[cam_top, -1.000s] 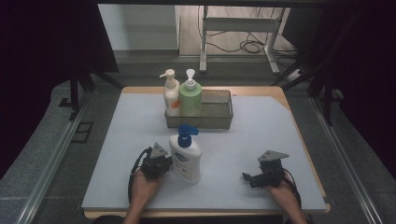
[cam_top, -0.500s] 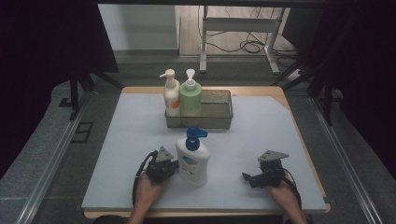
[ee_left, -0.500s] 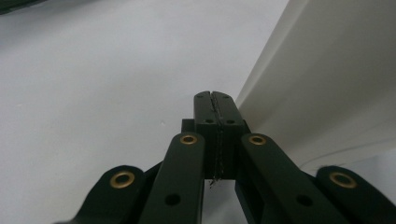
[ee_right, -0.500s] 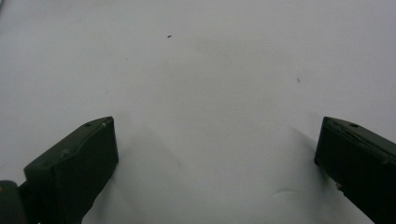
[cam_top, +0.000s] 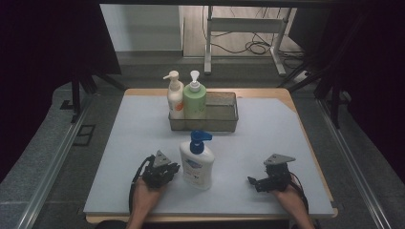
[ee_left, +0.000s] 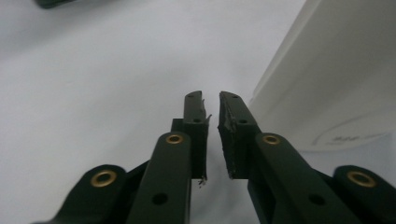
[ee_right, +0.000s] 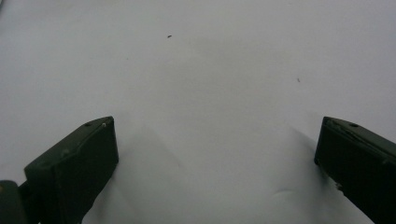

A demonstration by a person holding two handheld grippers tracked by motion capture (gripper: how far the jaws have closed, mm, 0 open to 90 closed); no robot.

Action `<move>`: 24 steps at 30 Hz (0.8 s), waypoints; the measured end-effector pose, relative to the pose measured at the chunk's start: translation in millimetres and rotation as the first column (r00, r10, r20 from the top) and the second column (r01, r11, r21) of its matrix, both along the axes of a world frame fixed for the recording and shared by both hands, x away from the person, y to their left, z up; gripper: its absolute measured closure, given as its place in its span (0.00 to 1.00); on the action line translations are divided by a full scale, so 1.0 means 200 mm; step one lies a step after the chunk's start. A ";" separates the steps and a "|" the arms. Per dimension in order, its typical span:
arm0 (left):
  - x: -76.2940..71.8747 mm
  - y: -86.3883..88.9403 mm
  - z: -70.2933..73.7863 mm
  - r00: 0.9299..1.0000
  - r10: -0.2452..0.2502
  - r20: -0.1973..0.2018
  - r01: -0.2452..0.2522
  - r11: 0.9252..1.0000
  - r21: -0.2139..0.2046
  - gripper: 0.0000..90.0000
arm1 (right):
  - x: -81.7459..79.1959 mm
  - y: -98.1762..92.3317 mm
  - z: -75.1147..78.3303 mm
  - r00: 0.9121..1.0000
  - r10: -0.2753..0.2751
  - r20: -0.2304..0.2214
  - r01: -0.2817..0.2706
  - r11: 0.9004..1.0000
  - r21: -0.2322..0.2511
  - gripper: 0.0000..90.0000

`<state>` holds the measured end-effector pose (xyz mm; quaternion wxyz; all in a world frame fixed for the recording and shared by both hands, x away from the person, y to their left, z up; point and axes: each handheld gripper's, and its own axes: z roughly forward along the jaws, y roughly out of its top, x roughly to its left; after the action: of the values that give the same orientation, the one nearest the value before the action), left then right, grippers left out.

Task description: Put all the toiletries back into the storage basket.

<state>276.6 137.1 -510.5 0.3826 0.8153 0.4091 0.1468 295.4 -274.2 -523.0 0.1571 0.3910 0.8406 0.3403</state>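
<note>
A: White pump bottle with blue pump head, upright on the grey mat, front centre. Nozzle points toward 3 o'clock. Apart from the wire basket, which sits at 12 o'clock from it.

B: Basket contents?

A: Two pump bottles standing in its left half: a cream one and a green one, touching or nearly so. Right half of the basket is free.

B: Left gripper?

A: At 9 o'clock of the white bottle, just beside it. In the left gripper view its jaws have just been opening a crack; a narrow slit between them, nothing in it. The bottle wall stands outside the right jaw, not between the pads.

B: Right gripper?

A: At 3 o'clock, well apart from the bottle, resting low by the mat. Jaws spread wide over bare mat, empty.

B: So the step?

A: My reading: taking hold of the white bottle to move it to the basket's free half. Slit is too narrow for that body. Better to spread the jaws fully, square them on the flat faces or take the neck under the pump, and keep the bottle upright. A glancing touch could tip it.
</note>
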 end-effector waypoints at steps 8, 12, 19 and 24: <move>-0.05 0.09 0.02 0.999 0.049 -0.003 -0.049 0.999 0.003 0.74 | 0.00 0.00 0.00 1.000 0.000 -0.001 0.000 1.000 0.000 0.00; -0.08 0.12 0.01 0.998 0.068 -0.014 -0.068 0.997 0.023 0.68 | 0.00 0.00 0.00 1.000 0.002 -0.001 -0.002 1.000 0.000 0.00; -0.11 0.16 0.00 0.995 0.097 -0.012 -0.096 0.995 0.036 0.55 | -0.01 0.00 0.01 0.999 0.031 0.004 -0.031 0.999 0.006 0.00; -0.10 0.17 -0.02 0.993 0.117 -0.023 -0.116 0.993 0.036 0.44 | -0.02 0.01 0.04 0.999 0.047 0.024 -0.048 0.999 0.012 0.00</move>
<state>257.1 171.2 -515.4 0.3540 0.7984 0.4581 0.1656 291.1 -272.2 -514.4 0.1563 0.3679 0.8456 0.3537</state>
